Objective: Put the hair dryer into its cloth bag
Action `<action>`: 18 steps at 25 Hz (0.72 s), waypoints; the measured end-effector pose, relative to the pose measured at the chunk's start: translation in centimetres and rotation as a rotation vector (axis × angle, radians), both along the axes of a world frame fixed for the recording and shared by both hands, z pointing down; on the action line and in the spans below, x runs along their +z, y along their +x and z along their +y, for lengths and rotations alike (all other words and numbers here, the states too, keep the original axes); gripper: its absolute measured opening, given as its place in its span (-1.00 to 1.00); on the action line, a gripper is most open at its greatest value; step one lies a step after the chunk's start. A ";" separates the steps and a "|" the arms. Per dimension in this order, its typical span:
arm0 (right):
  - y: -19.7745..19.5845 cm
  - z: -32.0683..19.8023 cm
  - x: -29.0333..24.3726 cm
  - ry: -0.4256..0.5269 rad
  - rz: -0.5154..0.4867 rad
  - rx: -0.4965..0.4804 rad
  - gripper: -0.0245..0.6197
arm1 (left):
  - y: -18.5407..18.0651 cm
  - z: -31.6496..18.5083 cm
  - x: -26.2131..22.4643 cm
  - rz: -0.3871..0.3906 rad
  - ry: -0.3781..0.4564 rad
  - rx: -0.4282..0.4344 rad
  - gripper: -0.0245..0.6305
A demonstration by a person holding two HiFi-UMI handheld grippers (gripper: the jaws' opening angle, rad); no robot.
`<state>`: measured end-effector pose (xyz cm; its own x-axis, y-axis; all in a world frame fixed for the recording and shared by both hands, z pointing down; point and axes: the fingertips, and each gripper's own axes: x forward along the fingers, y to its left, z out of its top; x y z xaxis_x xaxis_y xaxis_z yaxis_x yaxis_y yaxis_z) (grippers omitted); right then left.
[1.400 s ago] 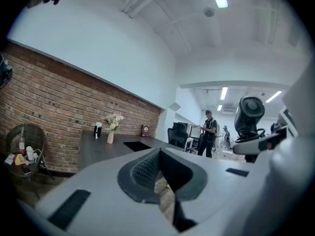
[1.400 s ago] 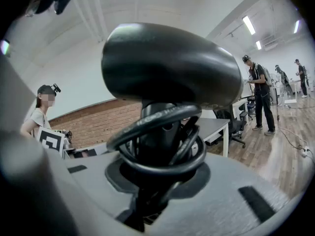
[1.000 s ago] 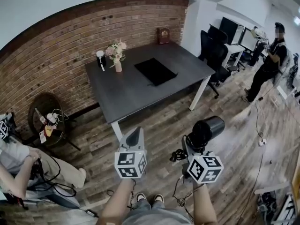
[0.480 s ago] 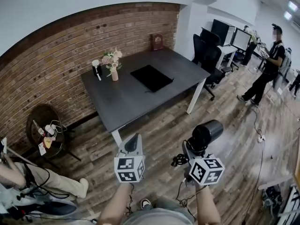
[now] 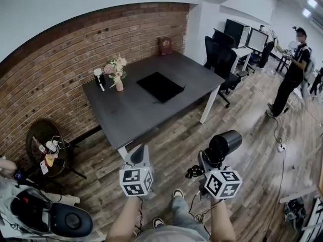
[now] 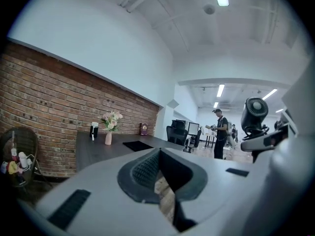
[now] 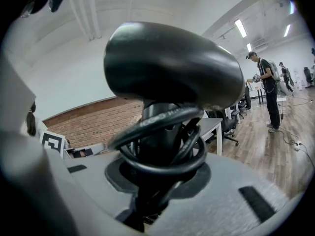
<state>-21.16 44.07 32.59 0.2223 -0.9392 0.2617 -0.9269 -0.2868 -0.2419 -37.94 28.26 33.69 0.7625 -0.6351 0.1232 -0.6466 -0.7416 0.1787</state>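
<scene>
The black hair dryer (image 5: 222,145) stands upright in my right gripper (image 5: 207,161), which is shut on its handle; the cord (image 7: 162,149) is coiled round the handle. In the right gripper view the dryer's barrel (image 7: 172,65) fills the frame above the gripper (image 7: 158,181). A flat black cloth bag (image 5: 160,86) lies on the dark grey table (image 5: 131,110), well ahead of both grippers. My left gripper (image 5: 138,156) is shut with nothing in it, level with the right one above the wooden floor. The left gripper view shows its gripper (image 6: 160,173), the bag (image 6: 137,145) and the dryer (image 6: 254,114).
On the table's far side stand a vase of flowers (image 5: 117,73), a small white-topped item (image 5: 98,76) and a brown ornament (image 5: 165,45). Black office chairs (image 5: 222,59) and a standing person (image 5: 291,79) are at the right. A round side table (image 5: 44,144) and black seat (image 5: 64,220) are at the left.
Both grippers have moved a little toward the table, the dryer still held. A black seat has come into view at the lower left.
</scene>
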 end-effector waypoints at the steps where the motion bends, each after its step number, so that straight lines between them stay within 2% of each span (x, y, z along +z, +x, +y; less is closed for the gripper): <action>1: 0.8 -0.4 0.2 0.001 -0.007 0.001 -0.57 | 0.6 -0.4 0.2 0.000 -0.003 -0.001 -0.93; 8: 6.6 -4.9 0.6 0.004 -0.007 -0.009 -0.57 | 5.7 -4.3 0.9 -0.008 -0.003 -0.021 -0.93; 18: 17.1 -11.2 -0.2 -0.019 0.009 -0.066 -0.57 | 15.9 -10.1 -0.3 -0.009 -0.002 -0.064 -0.93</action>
<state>-4.09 32.84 32.36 0.1622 -0.9468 0.2781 -0.9461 -0.2293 -0.2288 -22.02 18.12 33.35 0.7189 -0.6826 0.1316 -0.6946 -0.6980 0.1740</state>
